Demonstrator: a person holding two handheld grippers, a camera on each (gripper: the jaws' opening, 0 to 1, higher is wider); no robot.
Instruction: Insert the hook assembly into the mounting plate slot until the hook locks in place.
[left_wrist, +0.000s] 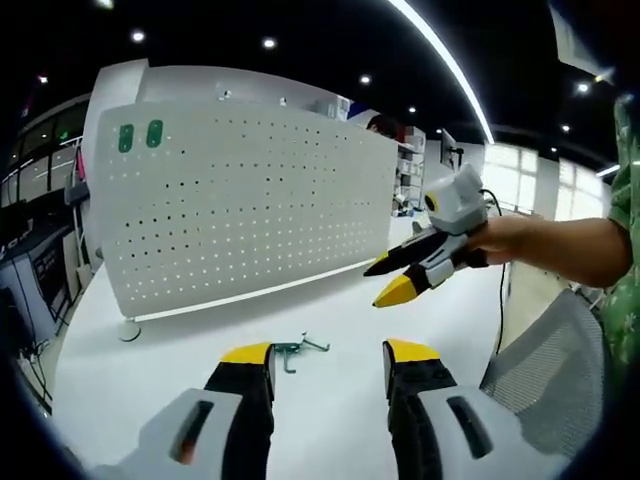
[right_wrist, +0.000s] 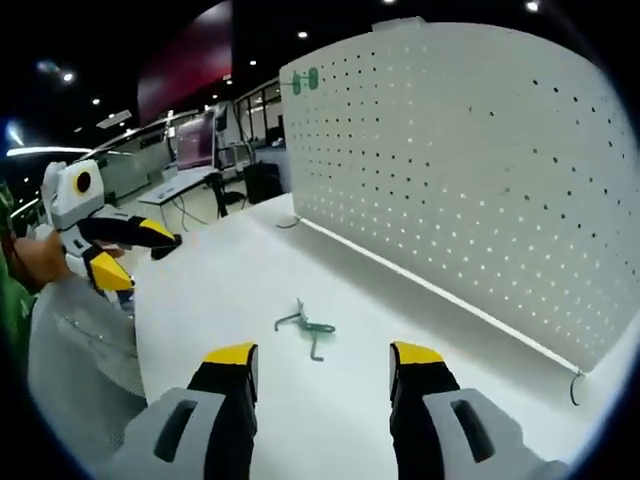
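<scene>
A small green metal hook assembly (left_wrist: 298, 349) lies flat on the white table, just beyond my left gripper (left_wrist: 328, 352), which stands open with nothing between its jaws. In the right gripper view the same hook (right_wrist: 307, 328) lies a short way ahead of my right gripper (right_wrist: 324, 355), also open and empty. The white perforated mounting plate (left_wrist: 250, 205) stands upright behind the hook, with two green pieces (left_wrist: 139, 135) fixed near its top corner. The plate (right_wrist: 470, 170) rises on the right in the right gripper view. The right gripper (left_wrist: 392, 278) enters the left gripper view from the right, held by a hand.
The white table (left_wrist: 330, 410) carries the plate on small feet (left_wrist: 128, 330). A grey mesh chair back (left_wrist: 545, 365) stands at the table's right edge. The left gripper (right_wrist: 145, 262) shows at the left of the right gripper view. Desks and monitors (right_wrist: 195, 140) stand in the background.
</scene>
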